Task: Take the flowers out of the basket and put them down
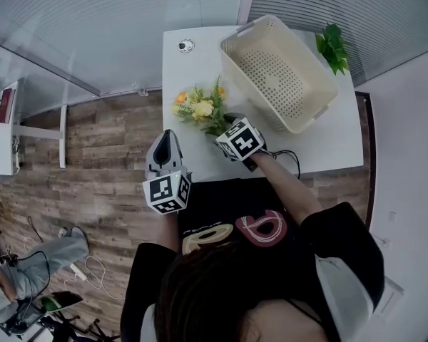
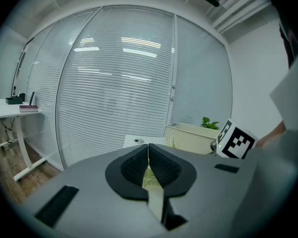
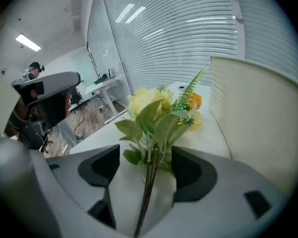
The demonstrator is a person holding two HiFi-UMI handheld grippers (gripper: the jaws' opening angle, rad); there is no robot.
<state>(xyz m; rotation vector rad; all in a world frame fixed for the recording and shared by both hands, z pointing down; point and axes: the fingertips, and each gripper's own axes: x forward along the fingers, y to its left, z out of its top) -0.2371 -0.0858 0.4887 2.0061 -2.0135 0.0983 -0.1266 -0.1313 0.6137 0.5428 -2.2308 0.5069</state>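
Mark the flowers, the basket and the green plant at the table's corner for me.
flowers (image 1: 202,109), head view, on the yellow bloom in the middle of the bunch.
basket (image 1: 278,77), head view, on its bare perforated bottom.
green plant (image 1: 332,46), head view, on its leaves.

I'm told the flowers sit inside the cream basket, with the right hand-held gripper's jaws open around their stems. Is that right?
Not quite. The flowers are not inside the basket; they lie on the white table beside it, as the head view shows. The rest holds: the right hand-held gripper has its jaws open around the stems.
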